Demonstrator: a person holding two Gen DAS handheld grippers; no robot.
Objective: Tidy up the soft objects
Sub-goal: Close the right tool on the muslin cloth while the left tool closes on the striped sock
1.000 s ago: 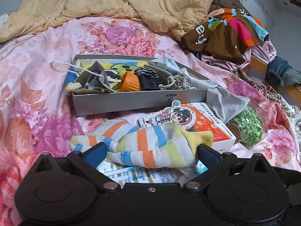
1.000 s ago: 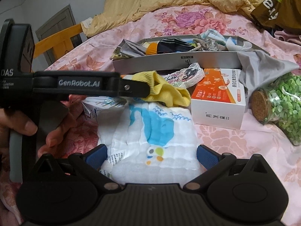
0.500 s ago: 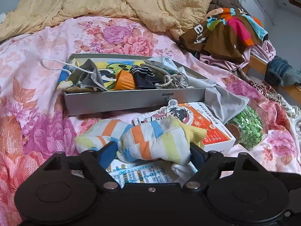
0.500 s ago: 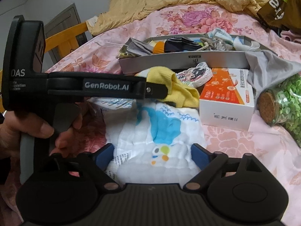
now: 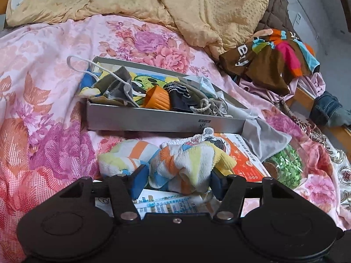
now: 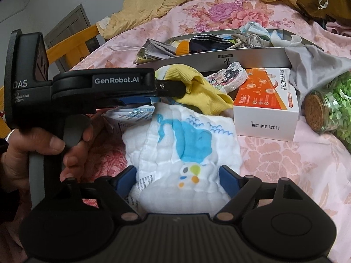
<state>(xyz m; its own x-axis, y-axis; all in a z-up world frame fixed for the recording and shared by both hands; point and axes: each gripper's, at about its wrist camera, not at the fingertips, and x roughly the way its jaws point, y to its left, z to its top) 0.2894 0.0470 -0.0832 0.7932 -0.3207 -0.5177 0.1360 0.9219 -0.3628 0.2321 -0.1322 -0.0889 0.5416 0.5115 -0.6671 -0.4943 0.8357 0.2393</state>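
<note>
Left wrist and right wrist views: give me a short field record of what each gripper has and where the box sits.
left gripper: jaws have just been closing, pads pressing a striped sock
right gripper: jaws closing around a white cloth, pad contact unclear
box: grey, on the floral bedsheet beyond the sock, holding small fabric items
nearby: orange carton, jar lying on its side

Fuzzy terry striped sock [image 5: 182, 164], quilted muslin cloth [image 6: 186, 144], matt grey cardboard box [image 5: 164, 121].
</note>
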